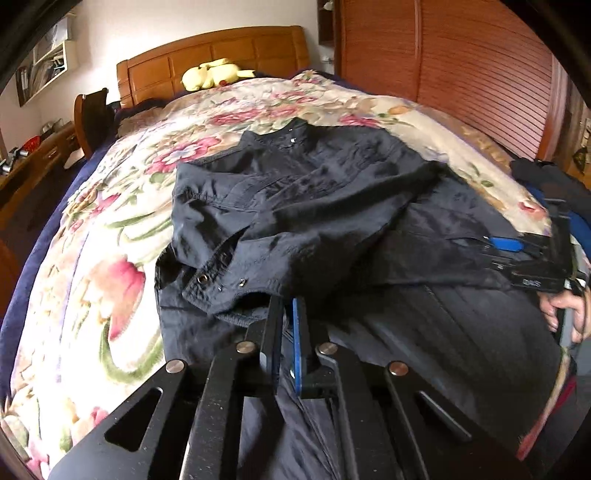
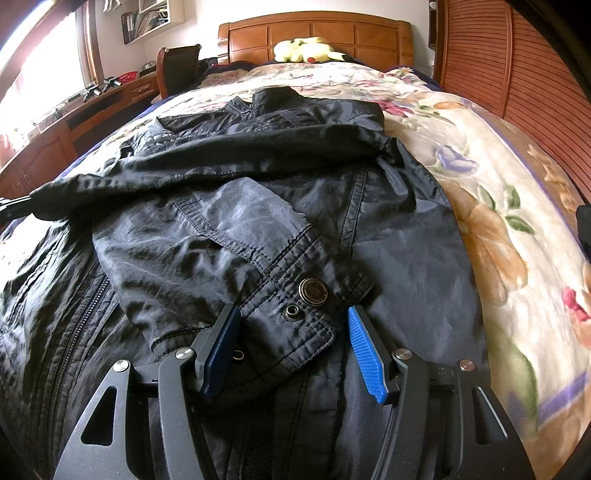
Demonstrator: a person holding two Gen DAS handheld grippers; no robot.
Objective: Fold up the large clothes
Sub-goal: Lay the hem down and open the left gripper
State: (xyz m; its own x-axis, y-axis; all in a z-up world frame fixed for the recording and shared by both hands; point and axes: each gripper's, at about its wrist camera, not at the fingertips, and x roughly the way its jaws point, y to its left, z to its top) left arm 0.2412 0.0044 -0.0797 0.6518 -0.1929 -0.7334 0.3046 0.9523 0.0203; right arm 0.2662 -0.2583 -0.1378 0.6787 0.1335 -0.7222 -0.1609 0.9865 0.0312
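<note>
Item: dark jacket (image 2: 258,192), lying zip-side up on a floral bedspread (image 2: 480,155), filling the centre of both frames. Both sleeves lay folded across the body; the snap-button cuff (image 2: 306,295) of one sat low centre in the right wrist view.

Left tongs (image 1: 286,314), bottom centre of the left view: fingers drawn nearly together. A fold of sleeve fabric lay at their tips, but whether it was pinched could not be told.

Right tongs (image 2: 291,332), bottom centre of the right view: spread wide, straddling the cuff, gripping nothing.

Step in hand, by judgement: settling the crossed sleeves before folding the body. To do it well, the cuffs should lie flat inside the jacket's outline, creases pressed out toward the hem, and both hem corners lifted together so the fold line runs straight.

Containers: none in use. A wall shelf (image 2: 155,14) at upper left held papers, indistinct.

Also present: yellow plush toy (image 2: 306,50) at the wooden headboard (image 2: 314,31), top centre.
</note>
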